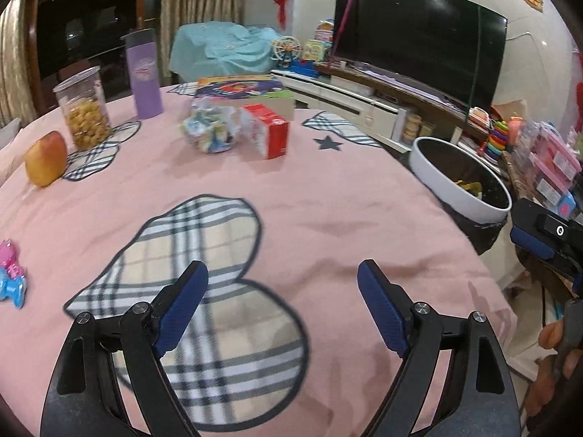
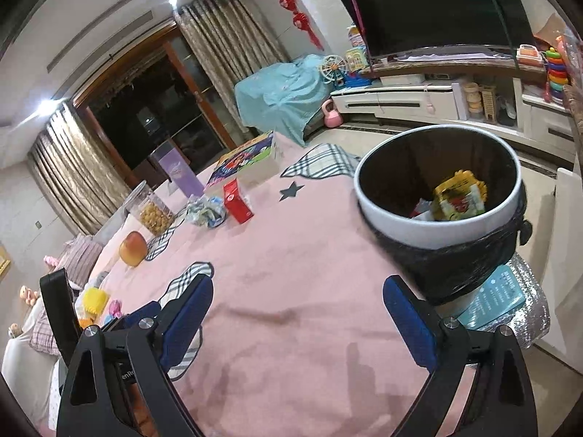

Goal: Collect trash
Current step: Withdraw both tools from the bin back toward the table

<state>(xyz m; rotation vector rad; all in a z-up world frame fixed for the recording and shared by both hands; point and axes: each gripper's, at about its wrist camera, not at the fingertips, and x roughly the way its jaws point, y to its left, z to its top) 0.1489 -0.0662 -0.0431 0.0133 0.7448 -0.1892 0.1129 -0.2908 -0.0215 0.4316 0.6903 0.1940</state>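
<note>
On the pink tablecloth (image 1: 328,196) a crumpled pale wrapper (image 1: 209,129) and a red-and-white carton (image 1: 267,131) lie side by side at the far middle. They show again as the wrapper (image 2: 207,211) and carton (image 2: 237,200) in the right wrist view. A white bin with a black liner (image 2: 419,229) stands off the table's right edge, with a yellow packet (image 2: 459,196) inside. My left gripper (image 1: 283,269) is open over a plaid patch, nothing between its fingers. My right gripper (image 2: 298,284) is open above the cloth near the bin, also holding nothing.
An apple (image 1: 47,158), a clear jar of snacks (image 1: 85,109), a purple tumbler (image 1: 144,76) and a colourful box (image 1: 244,89) stand along the far left. A pink and blue toy (image 1: 11,273) lies at the left edge. A teal book (image 2: 495,295) lies beside the bin.
</note>
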